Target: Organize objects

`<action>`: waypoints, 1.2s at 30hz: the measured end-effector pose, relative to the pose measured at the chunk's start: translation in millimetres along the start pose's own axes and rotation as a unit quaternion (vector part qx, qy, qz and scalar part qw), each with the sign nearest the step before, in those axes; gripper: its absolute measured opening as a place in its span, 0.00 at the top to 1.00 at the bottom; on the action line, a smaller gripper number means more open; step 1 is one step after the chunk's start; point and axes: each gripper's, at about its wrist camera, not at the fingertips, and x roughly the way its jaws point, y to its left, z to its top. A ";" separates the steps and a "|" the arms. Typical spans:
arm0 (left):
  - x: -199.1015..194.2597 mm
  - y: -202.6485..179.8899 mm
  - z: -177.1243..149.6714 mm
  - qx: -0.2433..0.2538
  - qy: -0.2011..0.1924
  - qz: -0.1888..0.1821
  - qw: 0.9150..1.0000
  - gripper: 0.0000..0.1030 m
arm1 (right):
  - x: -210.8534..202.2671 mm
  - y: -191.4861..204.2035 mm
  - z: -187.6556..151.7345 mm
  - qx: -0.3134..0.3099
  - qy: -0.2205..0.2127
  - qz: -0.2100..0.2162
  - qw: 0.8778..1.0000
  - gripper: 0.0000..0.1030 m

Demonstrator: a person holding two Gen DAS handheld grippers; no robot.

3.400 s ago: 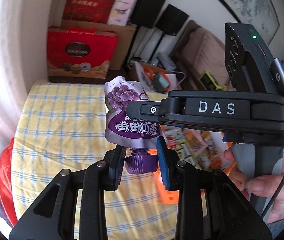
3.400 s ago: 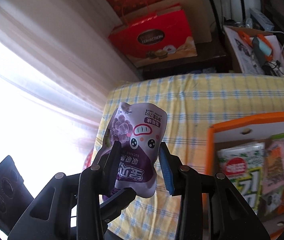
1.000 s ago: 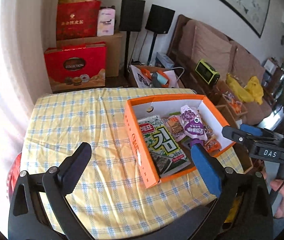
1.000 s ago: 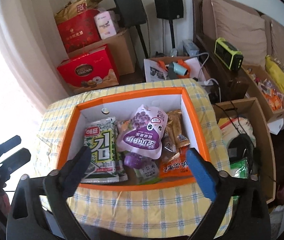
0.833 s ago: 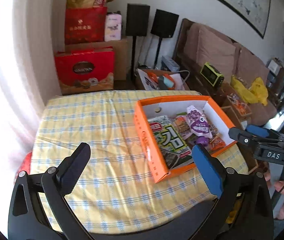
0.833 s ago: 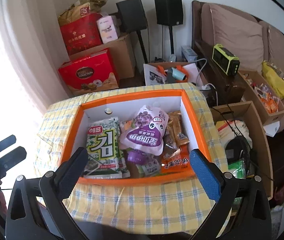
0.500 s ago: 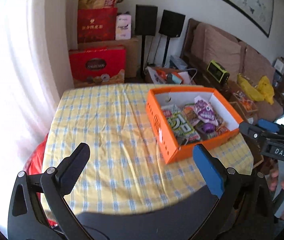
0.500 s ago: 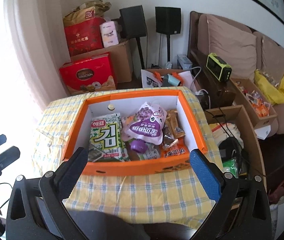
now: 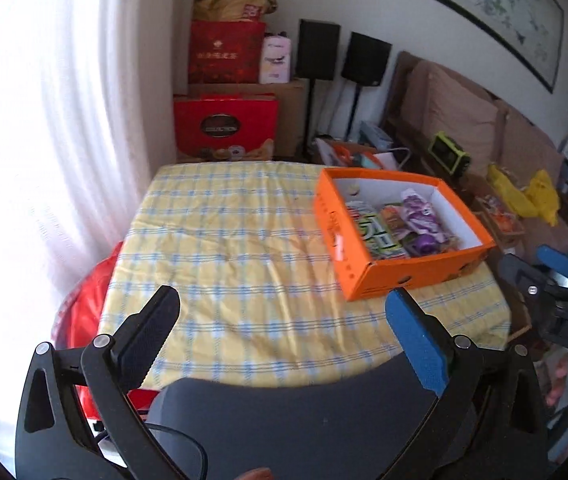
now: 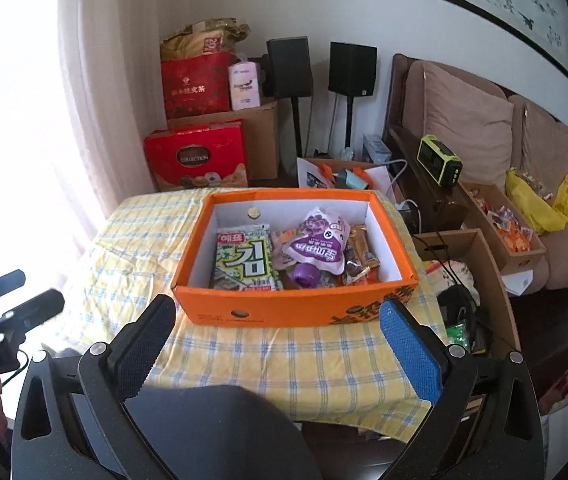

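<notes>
1. The purple grape pouch (image 10: 317,246) lies inside the orange box (image 10: 295,308), on top of the other snacks, with its purple cap (image 10: 303,274) pointing toward the near wall of the box.
2. In the left wrist view the same pouch (image 9: 419,220) shows toward the right side of the box (image 9: 415,274), cap end nearest the camera.
3. A green seaweed packet (image 10: 246,260) lies flat in the left part of the box, just beside the pouch; brown and orange snack wrappers (image 10: 359,256) fill the right part.
4. The box rests on a table covered with a yellow checked cloth (image 9: 224,248), toward the table's right edge in the left wrist view.
5. The left gripper (image 9: 282,330) hangs above the near edge of the table with its jaws spread wide and nothing between them.
6. The right gripper (image 10: 278,338) hovers in front of the box's near wall, jaws likewise wide apart and holding nothing.
7. A red gift box (image 10: 198,156) stands on the floor beyond the table's far side, with two black speakers (image 10: 287,68) on stands further back.
8. A brown sofa (image 10: 483,120) runs along the right wall.
</notes>
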 end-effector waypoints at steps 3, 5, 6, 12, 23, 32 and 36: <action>-3.4 3.2 -5.6 0.001 0.004 0.016 1.000 0.00 | -4.0 2.1 -5.0 0.002 -0.002 0.002 1.000 0.00; -6.5 4.4 -8.3 0.002 0.005 0.018 1.000 0.00 | -7.5 3.4 -7.0 0.004 -0.003 0.003 1.000 0.00; -8.4 4.1 -9.7 0.003 0.005 0.019 1.000 0.00 | -9.4 4.3 -8.0 0.003 -0.005 0.002 1.000 0.00; -22.9 1.3 -8.7 0.002 0.000 0.014 1.000 0.00 | -17.4 5.6 -13.0 -0.002 -0.009 -0.003 1.000 0.00; -36.5 0.3 -5.8 0.001 -0.012 0.014 1.000 0.00 | -23.4 9.7 -13.0 -0.007 -0.013 -0.007 1.000 0.00; -31.8 3.0 -8.1 -0.019 -0.001 0.006 1.000 0.00 | -24.8 10.3 -12.5 -0.009 -0.015 -0.007 1.000 0.00; -32.0 1.5 -8.9 -0.018 -0.001 0.004 1.000 0.00 | -25.3 10.8 -12.7 -0.009 -0.015 -0.007 1.000 0.00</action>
